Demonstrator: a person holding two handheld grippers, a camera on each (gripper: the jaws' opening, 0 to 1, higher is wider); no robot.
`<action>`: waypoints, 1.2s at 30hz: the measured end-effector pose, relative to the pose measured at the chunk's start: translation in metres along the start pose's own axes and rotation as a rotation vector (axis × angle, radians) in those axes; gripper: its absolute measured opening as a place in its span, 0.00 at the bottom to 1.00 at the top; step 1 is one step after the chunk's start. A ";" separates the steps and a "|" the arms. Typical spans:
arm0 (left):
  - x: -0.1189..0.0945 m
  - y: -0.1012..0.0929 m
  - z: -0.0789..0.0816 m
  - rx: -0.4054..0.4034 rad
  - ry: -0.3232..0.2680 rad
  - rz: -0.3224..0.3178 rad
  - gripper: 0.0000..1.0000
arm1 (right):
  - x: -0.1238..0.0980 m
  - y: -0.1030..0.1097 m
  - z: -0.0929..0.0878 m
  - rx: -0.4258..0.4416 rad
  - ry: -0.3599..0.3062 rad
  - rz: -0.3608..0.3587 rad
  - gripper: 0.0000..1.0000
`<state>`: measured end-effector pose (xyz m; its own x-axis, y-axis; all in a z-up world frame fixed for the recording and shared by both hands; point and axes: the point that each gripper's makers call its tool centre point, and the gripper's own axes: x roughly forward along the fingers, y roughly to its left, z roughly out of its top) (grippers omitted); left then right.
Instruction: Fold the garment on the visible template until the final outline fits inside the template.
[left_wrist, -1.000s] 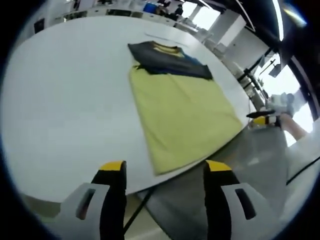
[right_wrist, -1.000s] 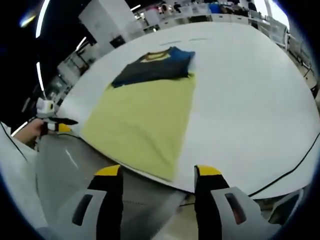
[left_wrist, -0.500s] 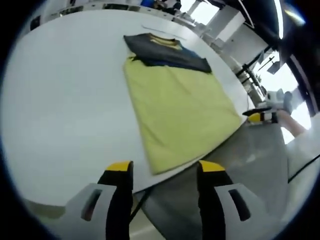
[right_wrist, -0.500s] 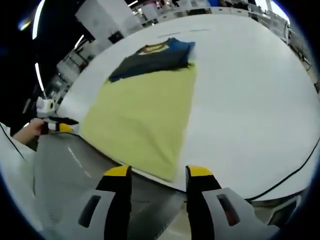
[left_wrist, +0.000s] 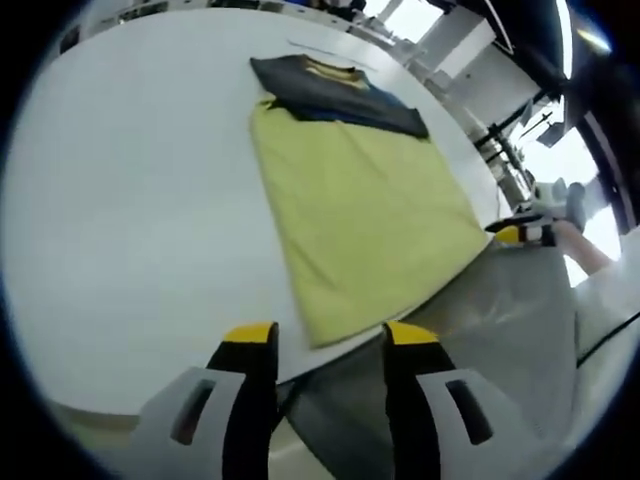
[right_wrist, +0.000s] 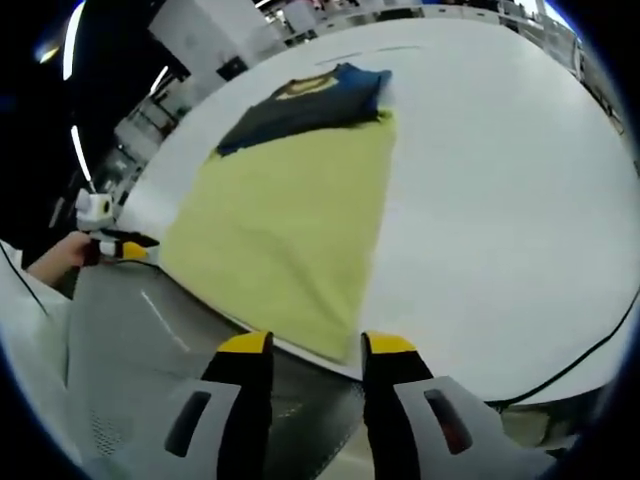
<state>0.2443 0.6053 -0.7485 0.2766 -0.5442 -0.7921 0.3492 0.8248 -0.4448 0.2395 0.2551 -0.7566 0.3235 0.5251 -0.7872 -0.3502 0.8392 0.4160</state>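
Both claws have narrowed their jaws over the last second and drawn back off the near edge of the tabletop (left_wrist: 120, 250): the left claw (left_wrist: 318, 345) and right claw (right_wrist: 305, 350) each hang partly released, grasping nothing. Beyond them lies the yellow template (left_wrist: 360, 220), and at its far end the dark shirt (left_wrist: 335, 92) sits folded, so the fold looks finished.

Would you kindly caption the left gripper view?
Left gripper open near table edge, facing yellow-and-dark garment.
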 end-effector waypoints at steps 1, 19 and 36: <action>0.000 0.000 0.000 -0.001 0.002 -0.001 0.34 | 0.000 0.000 0.000 0.000 0.002 -0.001 0.35; 0.008 0.000 -0.002 -0.036 0.032 -0.019 0.20 | 0.004 -0.002 -0.005 0.011 0.013 0.011 0.24; 0.011 0.005 -0.003 -0.071 0.039 -0.004 0.07 | 0.009 -0.010 -0.002 -0.003 0.004 -0.021 0.07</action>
<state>0.2466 0.6037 -0.7605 0.2395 -0.5424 -0.8052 0.2856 0.8320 -0.4756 0.2441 0.2509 -0.7683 0.3277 0.5068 -0.7974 -0.3464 0.8497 0.3976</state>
